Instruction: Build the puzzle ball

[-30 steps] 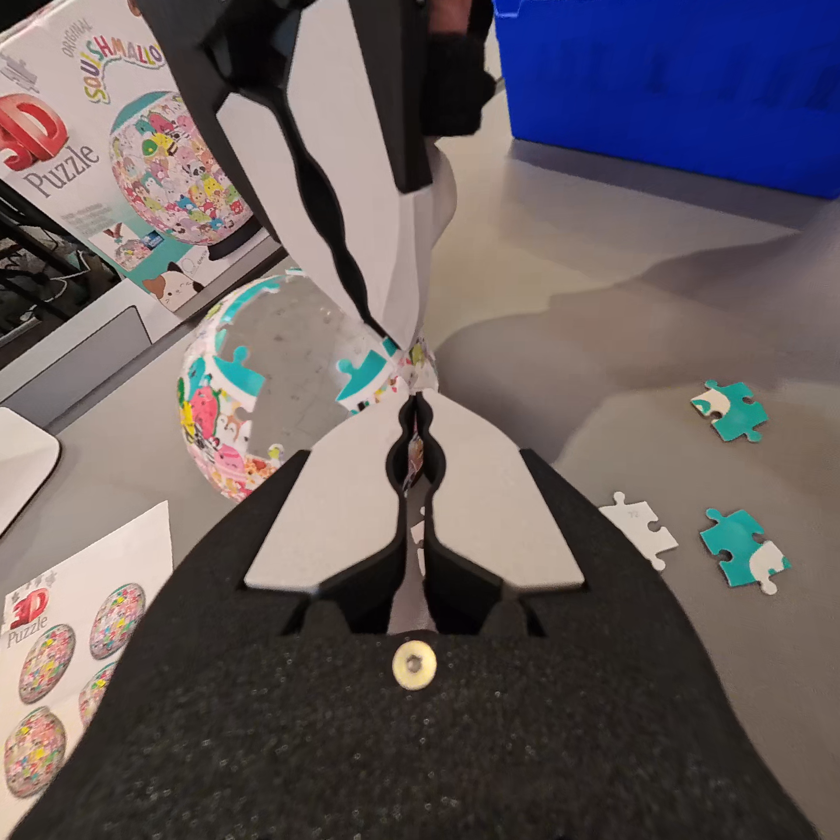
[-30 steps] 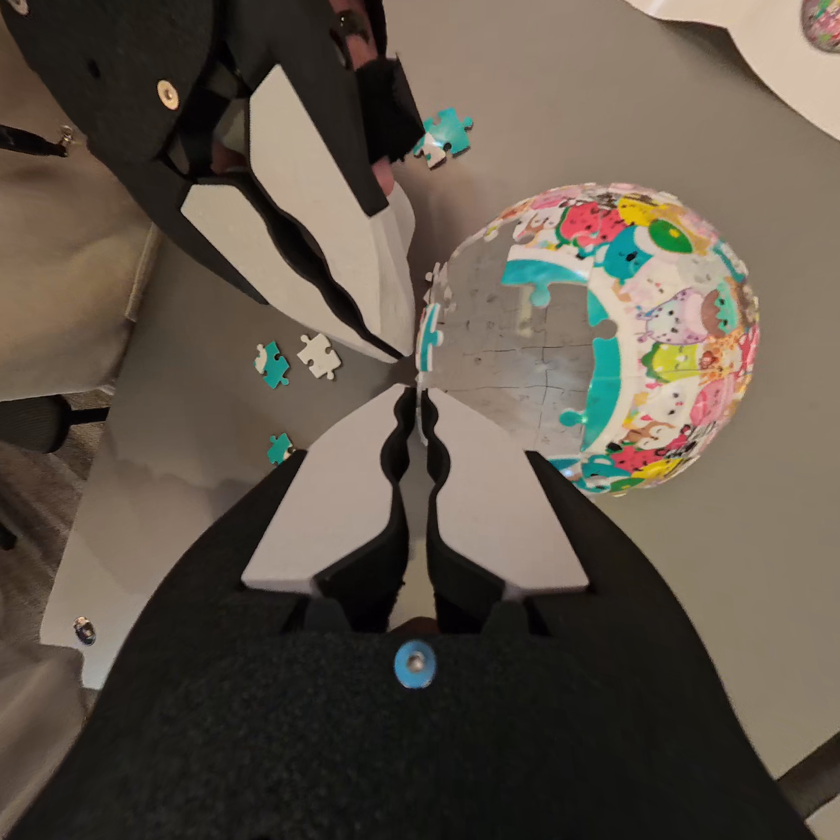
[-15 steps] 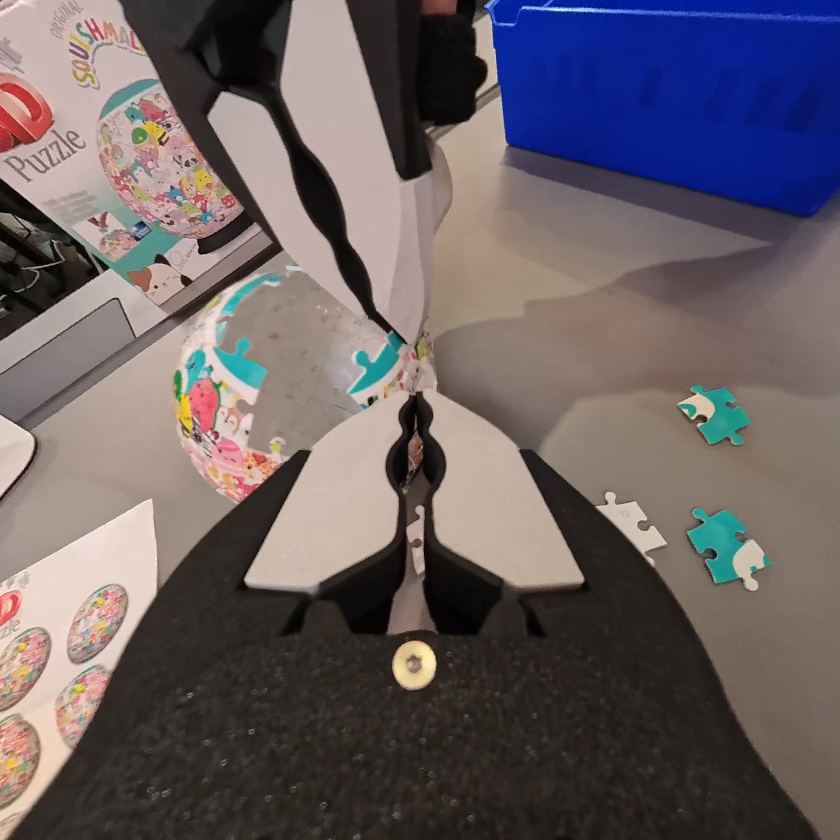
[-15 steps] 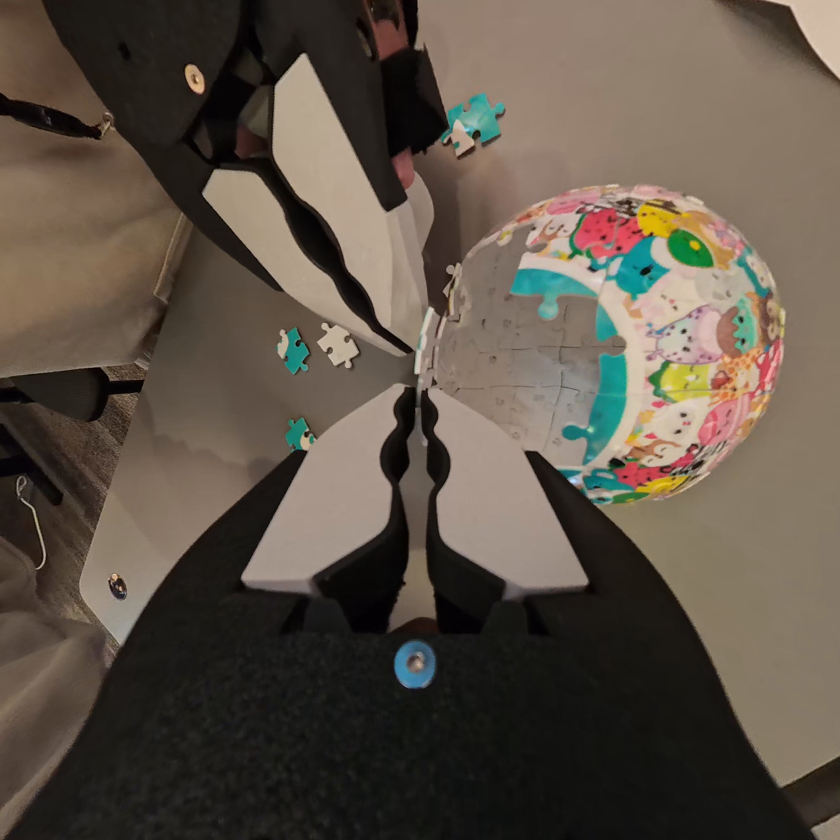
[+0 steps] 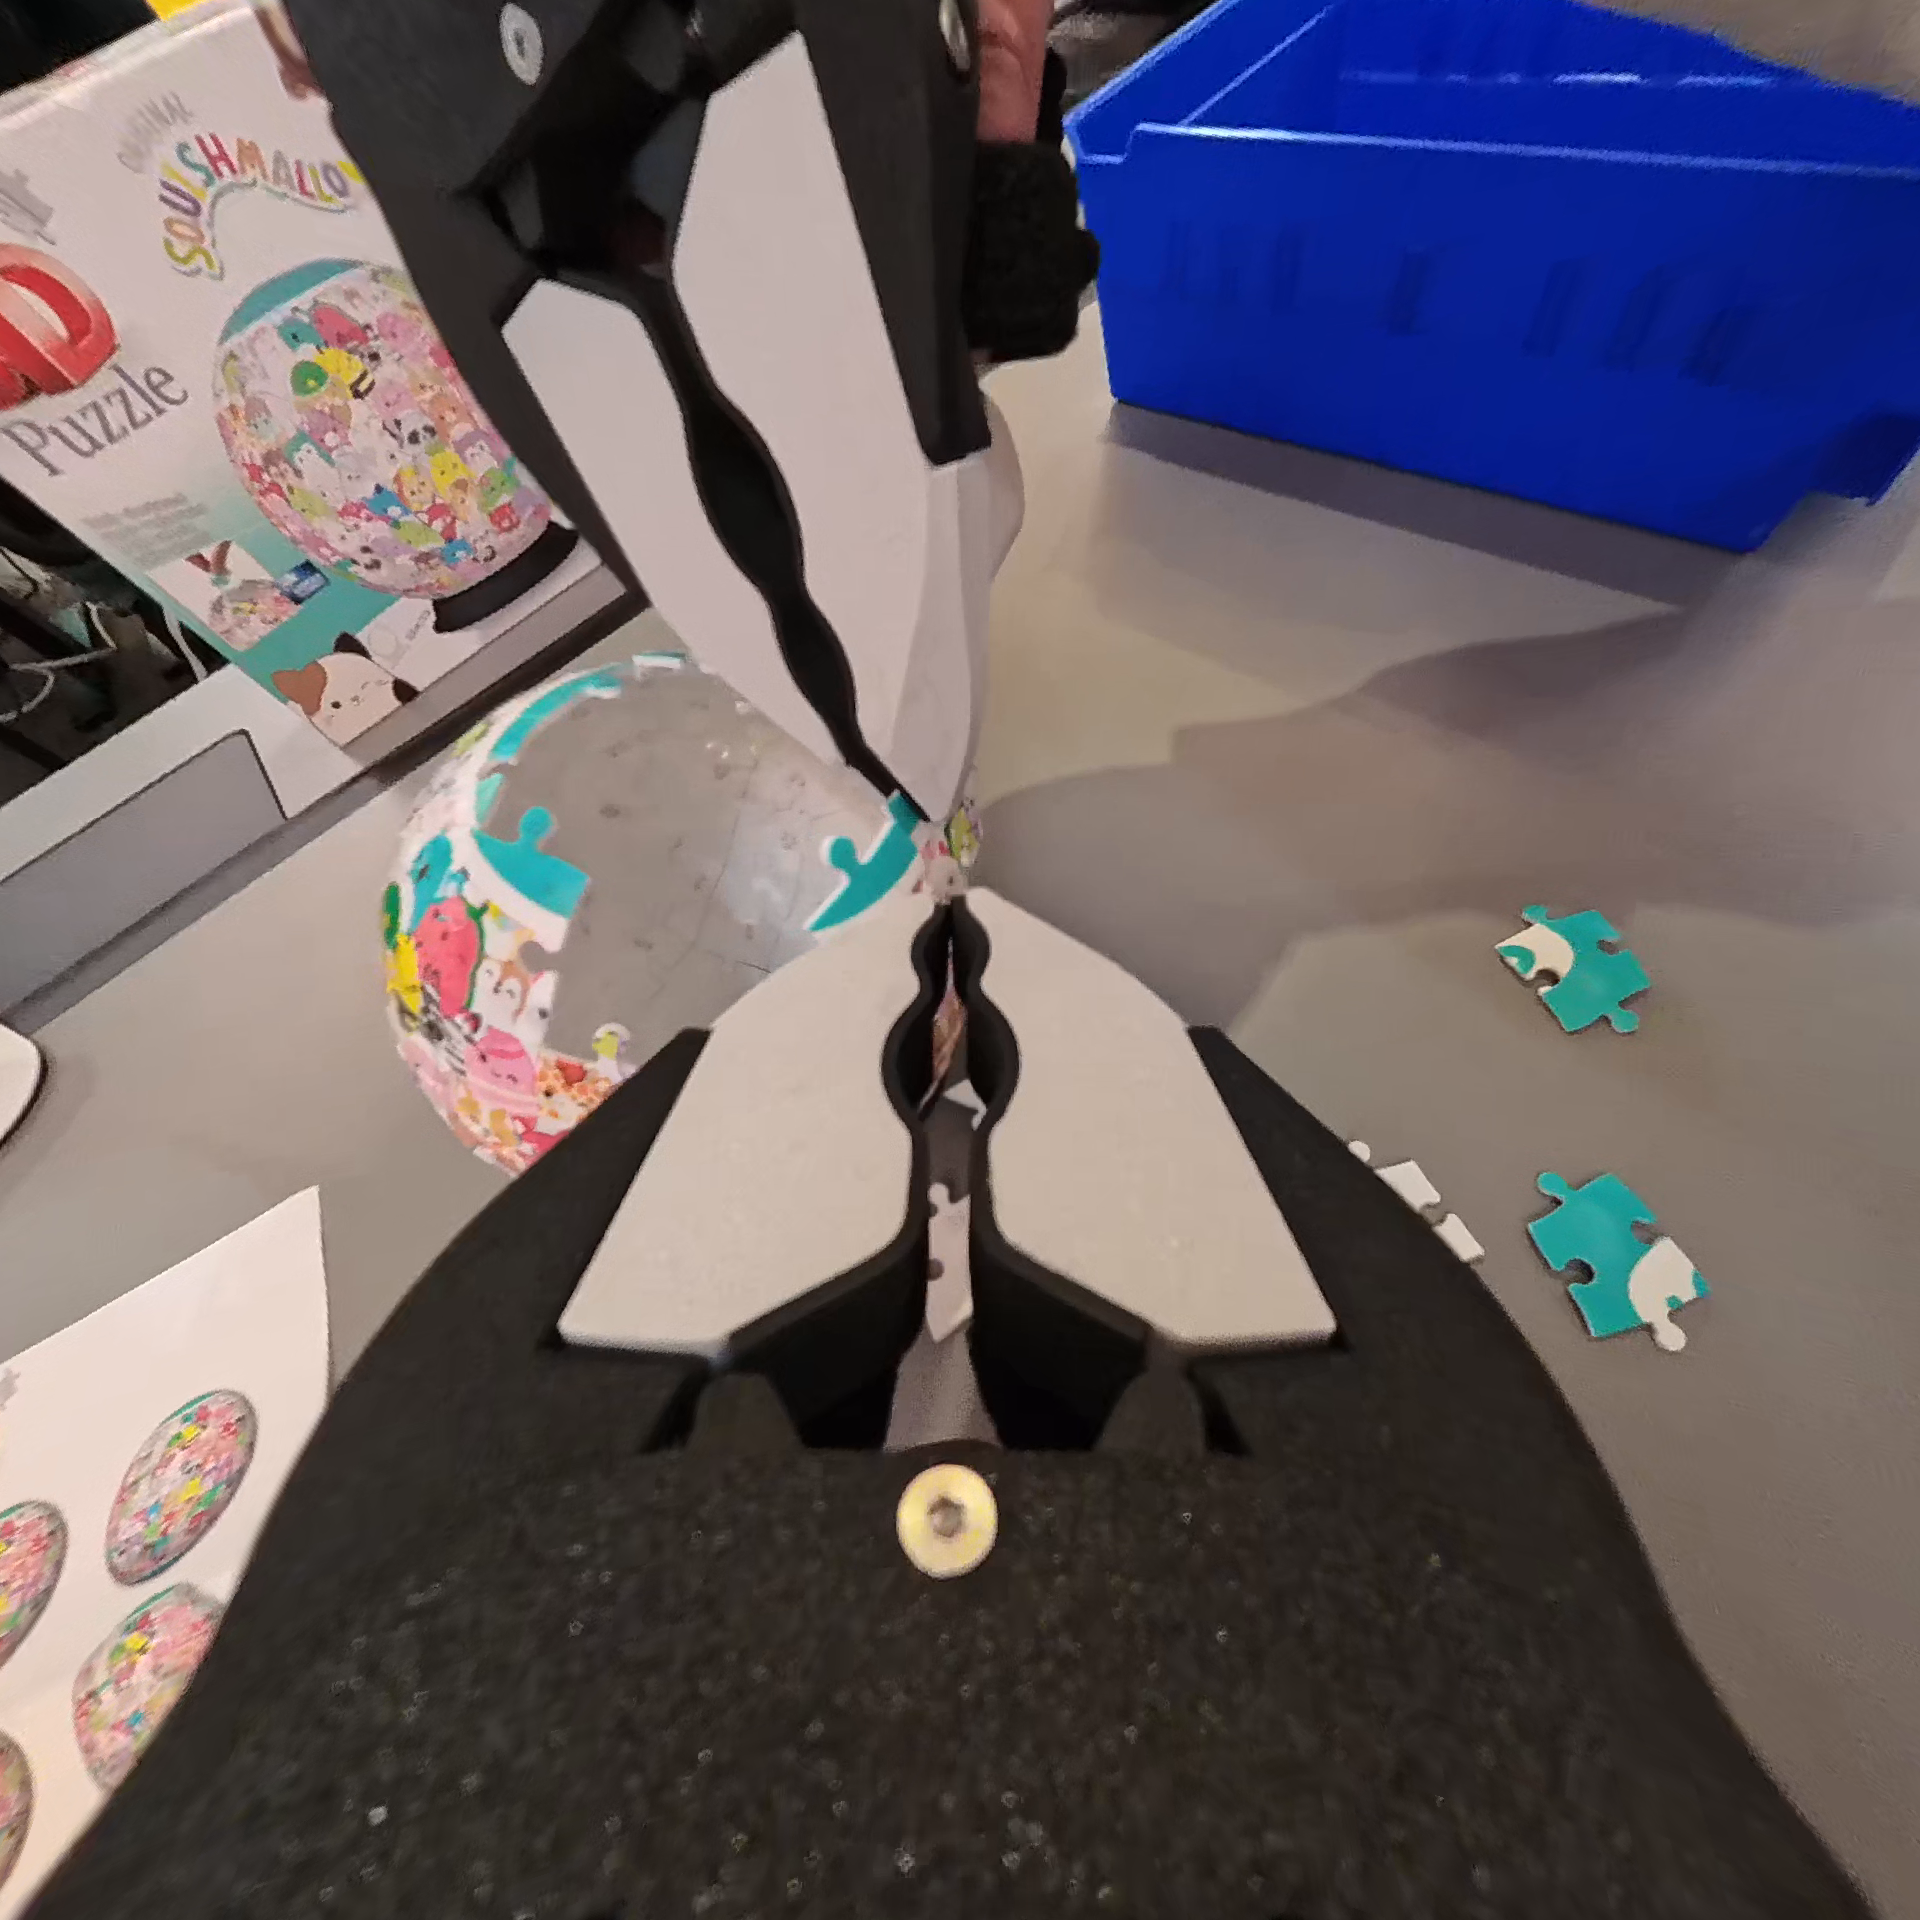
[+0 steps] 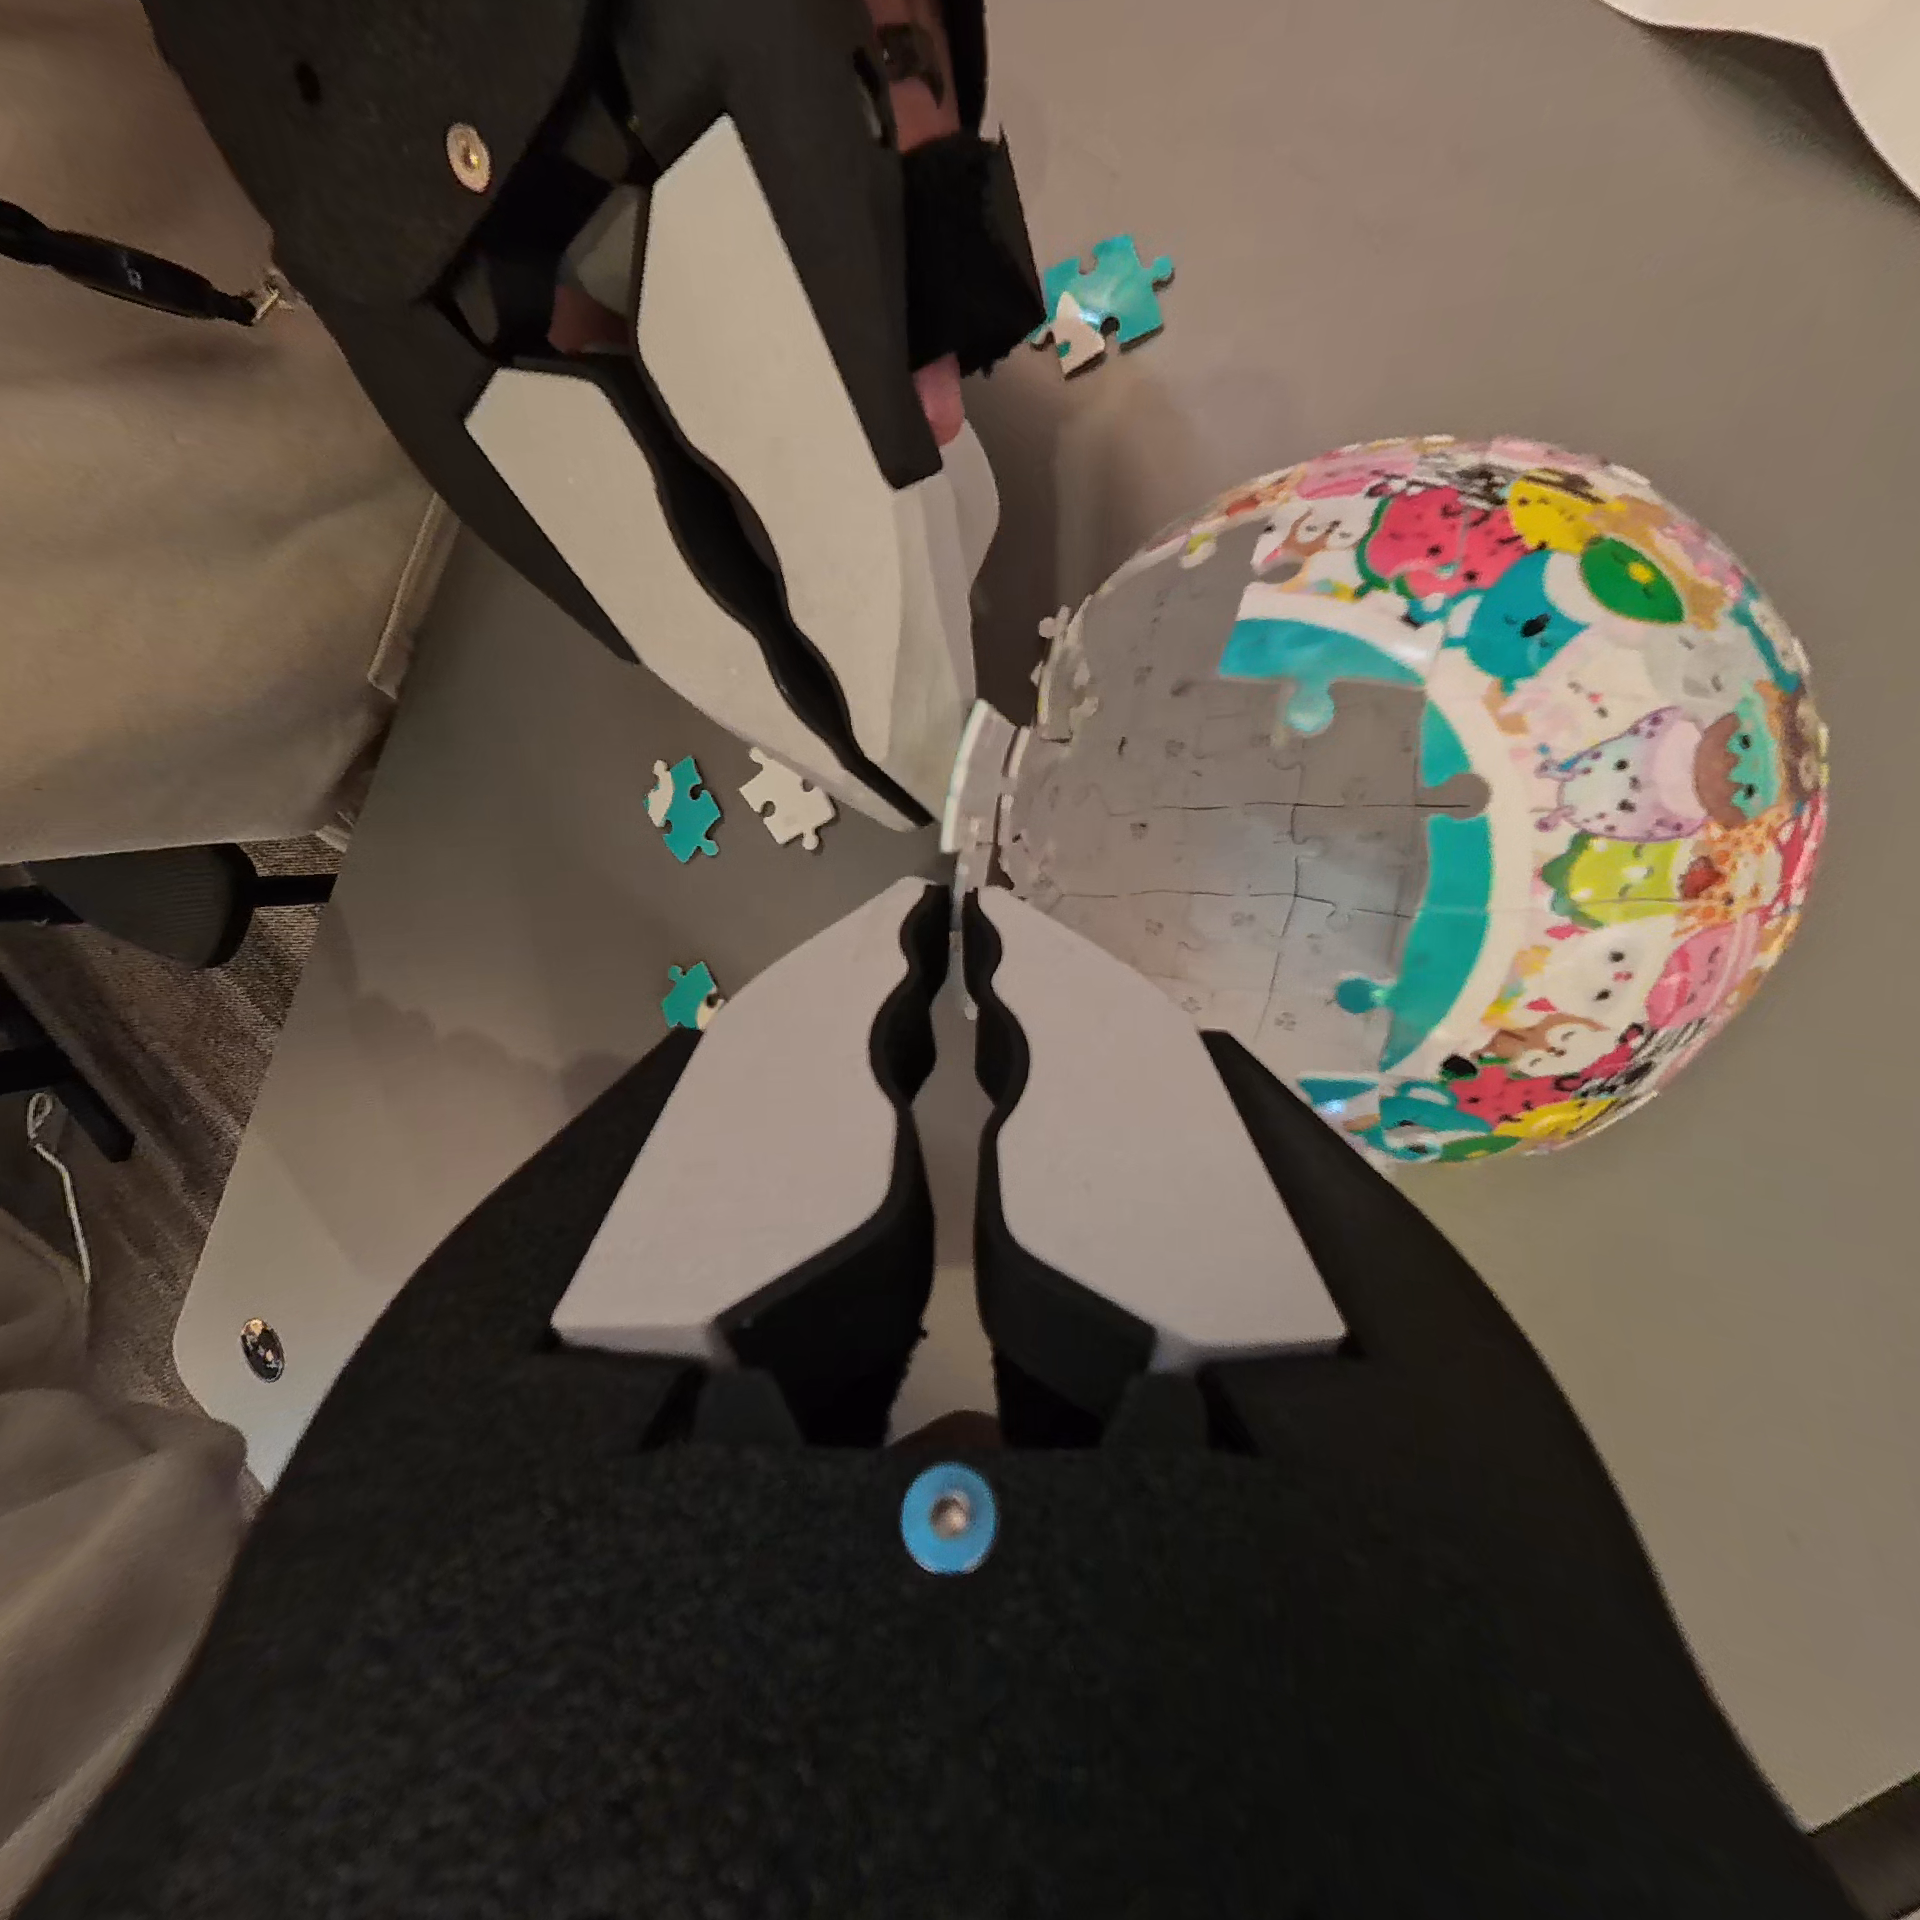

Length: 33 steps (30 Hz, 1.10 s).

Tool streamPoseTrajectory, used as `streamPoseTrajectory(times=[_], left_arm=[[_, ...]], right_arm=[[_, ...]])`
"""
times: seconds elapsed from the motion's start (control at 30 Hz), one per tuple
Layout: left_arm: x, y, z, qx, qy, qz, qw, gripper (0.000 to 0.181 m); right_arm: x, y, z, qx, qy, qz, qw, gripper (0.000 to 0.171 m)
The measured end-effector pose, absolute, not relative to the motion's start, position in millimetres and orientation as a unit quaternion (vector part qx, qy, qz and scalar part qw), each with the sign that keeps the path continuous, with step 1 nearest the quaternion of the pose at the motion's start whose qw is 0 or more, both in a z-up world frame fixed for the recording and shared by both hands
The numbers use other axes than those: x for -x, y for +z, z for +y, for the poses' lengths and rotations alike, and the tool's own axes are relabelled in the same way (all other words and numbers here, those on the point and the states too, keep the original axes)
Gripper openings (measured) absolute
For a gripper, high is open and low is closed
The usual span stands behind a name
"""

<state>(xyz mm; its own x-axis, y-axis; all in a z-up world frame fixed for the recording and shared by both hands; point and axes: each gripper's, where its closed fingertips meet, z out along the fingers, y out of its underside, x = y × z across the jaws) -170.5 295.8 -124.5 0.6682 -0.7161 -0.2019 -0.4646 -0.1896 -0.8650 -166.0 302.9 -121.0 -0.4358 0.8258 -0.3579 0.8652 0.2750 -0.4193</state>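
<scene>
Puzzle ball (image 5: 540,935) rim between closed jaws

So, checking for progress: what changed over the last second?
Little. The right wrist view drifted, putting the puzzle ball and loose pieces slightly farther right. Nothing was grabbed or released. The left gripper and right gripper stay shut at the ball's rim.

I can see printed lettering on the puzzle box (image 5: 281,436) standing at the back left of the surface (image 5: 1351,727): a large red logo, grey wording under it, and a curved multicoloured brand name above a picture of the finished ball. The instruction sheet (image 5: 156,1403) at my lower left shows only pictures of balls in this view. The backs of the pieces inside the puzzle ball (image 6: 1455,810) carry tiny marks too small for me to read.
</scene>
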Motion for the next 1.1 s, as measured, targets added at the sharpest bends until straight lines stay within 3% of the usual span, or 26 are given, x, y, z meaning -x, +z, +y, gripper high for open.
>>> streamPoseTrajectory(times=[0.27,0.67,0.83,0.9,1.0,1.03,1.07,1.1], left_arm=[[178.2,-122.8,291.1,0.755,-0.124,0.39,0.513,0.011],[192.1,-118.9,290.3,0.757,-0.119,0.388,0.512,0.01],[214.7,-121.3,288.5,0.766,-0.116,0.374,0.51,0.012],[228.5,-131.3,287.3,0.78,-0.141,0.364,0.488,0.027],[242.5,-150.4,288.6,0.799,-0.206,0.35,0.444,0.08],[246.0,-157.1,291.5,0.806,-0.223,0.345,0.426,0.102],[248.0,-164.1,293.4,0.811,-0.242,0.346,0.405,0.113],[250.5,-171.3,296.6,0.815,-0.256,0.347,0.386,0.116]], right_arm=[[163.5,-125.7,304.9,-0.533,-0.277,0.799,0.017,0.002],[122.6,-98.8,294.9,-0.614,-0.299,0.73,-0.021,0.002],[99.7,-173.4,241.8,-0.697,-0.365,0.617,-0.008,0.002],[99.2,-200.7,234.7,-0.724,-0.377,0.578,-0.02,0.002],[99.6,-217.5,243.1,-0.742,-0.392,0.54,-0.06,0.008],[97.0,-221.5,250.0,-0.751,-0.383,0.533,-0.07,0.014],[95.2,-221.0,257.7,-0.754,-0.376,0.532,-0.083,0.018],[94.5,-218.5,275.1,-0.759,-0.352,0.533,-0.124,0.033]])
